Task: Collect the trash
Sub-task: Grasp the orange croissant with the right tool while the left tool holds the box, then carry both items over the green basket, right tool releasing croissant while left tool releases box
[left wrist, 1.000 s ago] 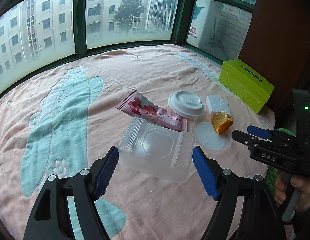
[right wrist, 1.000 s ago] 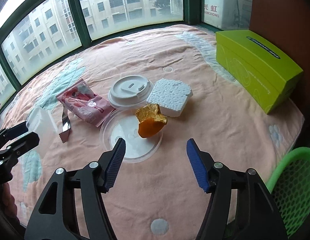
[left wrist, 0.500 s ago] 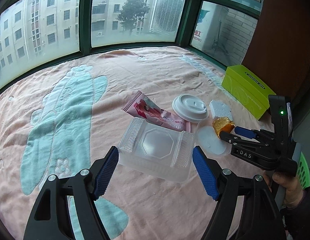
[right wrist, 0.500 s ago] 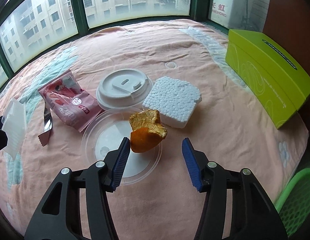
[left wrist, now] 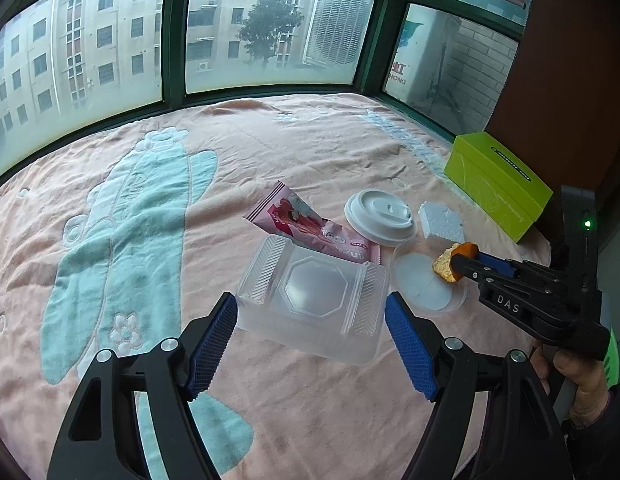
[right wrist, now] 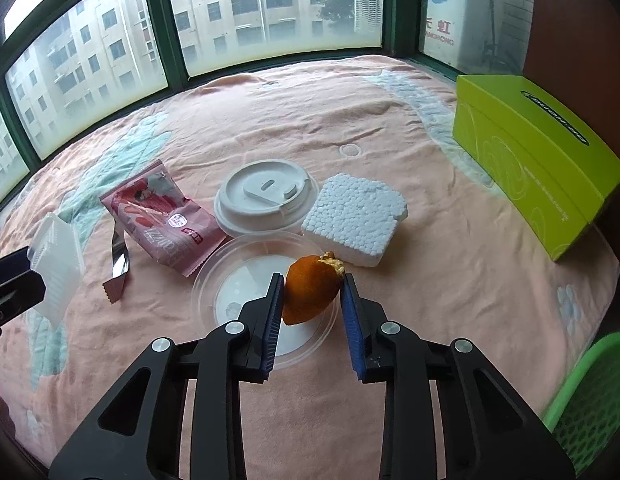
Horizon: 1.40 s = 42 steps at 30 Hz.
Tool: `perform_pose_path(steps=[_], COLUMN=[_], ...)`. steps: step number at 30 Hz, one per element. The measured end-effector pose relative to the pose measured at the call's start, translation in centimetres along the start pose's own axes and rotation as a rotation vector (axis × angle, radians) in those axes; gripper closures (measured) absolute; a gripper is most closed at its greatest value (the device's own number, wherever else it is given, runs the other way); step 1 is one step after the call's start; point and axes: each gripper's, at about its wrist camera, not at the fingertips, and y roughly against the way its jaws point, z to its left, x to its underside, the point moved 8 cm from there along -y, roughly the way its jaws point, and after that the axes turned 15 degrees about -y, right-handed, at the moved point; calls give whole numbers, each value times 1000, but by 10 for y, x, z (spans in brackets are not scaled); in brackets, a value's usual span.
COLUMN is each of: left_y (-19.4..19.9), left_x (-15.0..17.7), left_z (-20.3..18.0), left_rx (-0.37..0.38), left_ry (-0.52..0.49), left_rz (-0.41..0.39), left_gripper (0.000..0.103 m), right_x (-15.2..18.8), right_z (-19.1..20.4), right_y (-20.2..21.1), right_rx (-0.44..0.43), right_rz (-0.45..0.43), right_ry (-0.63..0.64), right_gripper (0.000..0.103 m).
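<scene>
We see the right tongs (right wrist: 312, 294) pinching the orange peel (right wrist: 309, 294) over the clear lid (right wrist: 214, 280); its long axis runs toward the foam block (right wrist: 352, 220), torn end farthest; left tongs (left wrist: 310, 344) spread beside the plastic box (left wrist: 310, 296).

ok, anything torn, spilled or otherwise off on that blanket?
Pink snack wrapper is torn open, its strip lying loose. The foam block has a ragged, broken edge. Nothing looks spilled.

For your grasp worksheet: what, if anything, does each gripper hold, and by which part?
The right gripper pinches the orange peel by its two sides. The left gripper holds nothing.
</scene>
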Motion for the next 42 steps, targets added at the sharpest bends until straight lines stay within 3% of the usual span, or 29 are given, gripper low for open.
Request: perform_pose_path(steps=[10, 20, 42], left_y=[9, 20, 46], left_x=[-10, -25, -64], left_z=[-16, -47, -153], left_rx=[15, 52, 168], left_ry=[-12, -44, -169], left_rz=[-24, -65, -147], left_gripper=[30, 30, 30], right_x=[0, 7, 33], right_z=[0, -19, -112], right_y=[42, 92, 186], right_rx=[3, 70, 232], right_rz=[-59, -129, -240], right_ry=[-22, -56, -203], right_gripper=[75, 75, 75])
